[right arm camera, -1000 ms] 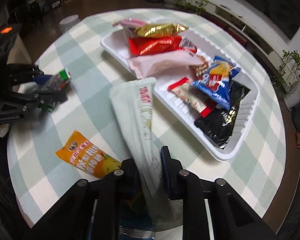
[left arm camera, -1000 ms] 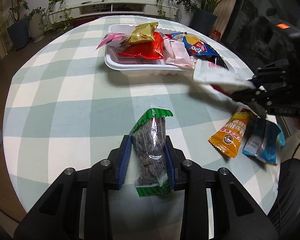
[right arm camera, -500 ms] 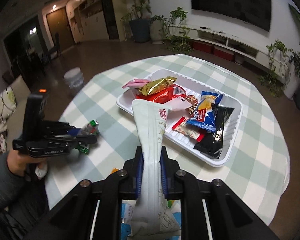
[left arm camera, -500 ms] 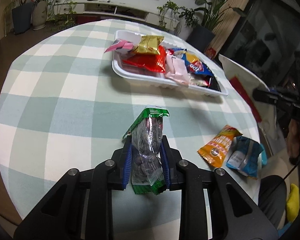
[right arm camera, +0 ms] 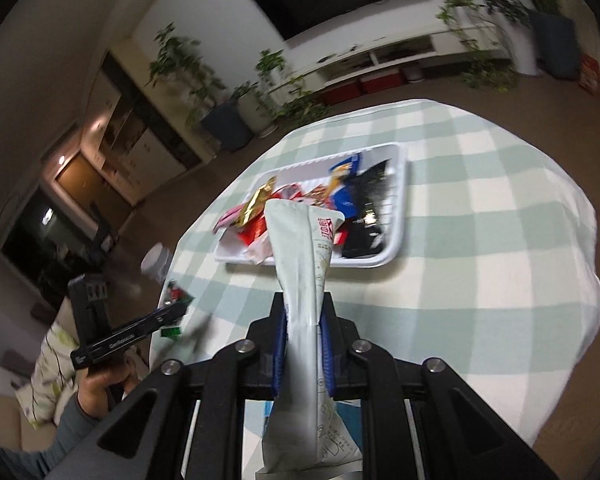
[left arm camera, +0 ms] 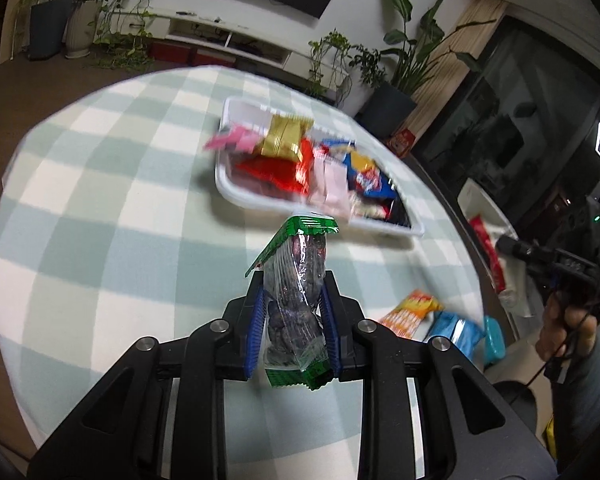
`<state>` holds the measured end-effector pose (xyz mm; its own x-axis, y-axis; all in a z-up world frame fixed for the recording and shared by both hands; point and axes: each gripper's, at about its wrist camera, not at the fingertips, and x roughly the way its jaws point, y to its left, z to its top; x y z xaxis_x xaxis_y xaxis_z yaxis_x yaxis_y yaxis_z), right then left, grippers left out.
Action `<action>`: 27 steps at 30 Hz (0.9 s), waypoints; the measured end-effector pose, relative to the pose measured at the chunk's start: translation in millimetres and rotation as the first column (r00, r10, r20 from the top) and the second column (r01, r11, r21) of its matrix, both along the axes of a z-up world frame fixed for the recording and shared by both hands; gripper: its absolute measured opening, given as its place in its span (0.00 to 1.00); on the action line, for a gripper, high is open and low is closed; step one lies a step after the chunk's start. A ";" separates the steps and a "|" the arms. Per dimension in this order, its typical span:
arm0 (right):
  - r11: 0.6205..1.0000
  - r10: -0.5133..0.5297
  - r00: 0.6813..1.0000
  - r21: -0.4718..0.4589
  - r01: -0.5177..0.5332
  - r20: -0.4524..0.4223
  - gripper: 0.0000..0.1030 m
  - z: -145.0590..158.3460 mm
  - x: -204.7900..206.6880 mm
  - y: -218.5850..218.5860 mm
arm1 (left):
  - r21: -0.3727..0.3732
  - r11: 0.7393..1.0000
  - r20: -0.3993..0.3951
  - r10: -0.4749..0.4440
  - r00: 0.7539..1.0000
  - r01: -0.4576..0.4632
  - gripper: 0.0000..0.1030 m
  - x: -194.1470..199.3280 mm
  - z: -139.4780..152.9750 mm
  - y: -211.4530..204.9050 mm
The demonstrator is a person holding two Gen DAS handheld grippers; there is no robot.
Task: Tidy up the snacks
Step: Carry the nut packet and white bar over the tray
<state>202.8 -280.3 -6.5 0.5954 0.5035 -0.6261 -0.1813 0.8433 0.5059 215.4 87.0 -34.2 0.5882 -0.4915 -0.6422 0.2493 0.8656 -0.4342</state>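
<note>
My left claw point(left arm camera: 294, 320) pinches a clear green-edged packet of dark dried fruit point(left arm camera: 296, 300), my right claw point(right arm camera: 303, 344) a long pale-green pouch point(right arm camera: 306, 300), both raised clear for the white plastic snack tray point(left arm camera: 236, 192) ahead.

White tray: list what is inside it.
The tray holds a pile of packets: gold, pink, red, pale pink, blue and black. Anything beneath the pile is covered.
</note>
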 end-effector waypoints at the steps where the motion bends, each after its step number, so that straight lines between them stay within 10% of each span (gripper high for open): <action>1: 0.999 -0.031 1.000 0.011 0.031 -0.006 0.16 0.5 1.0 -9.1 | 0.005 1.000 0.010 0.001 1.000 -0.001 0.23 4.8 8.5 0.0; 13: 0.982 -0.167 0.986 0.090 0.164 0.028 0.16 45.2 58.9 -23.1 | 0.150 0.989 0.115 -0.019 0.993 0.002 0.23 103.4 94.6 -21.0; 27: 0.985 -0.153 0.983 0.064 0.160 -0.098 0.16 -4.0 167.4 70.9 | 0.278 0.960 -0.012 -0.031 0.999 0.034 0.23 200.7 19.2 -52.9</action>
<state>370.2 -209.4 -10.4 0.6114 0.4540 -0.6481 0.0008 0.8187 0.5742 416.0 34.2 -15.0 0.5693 -0.3115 -0.7608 0.2769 0.9440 -0.1794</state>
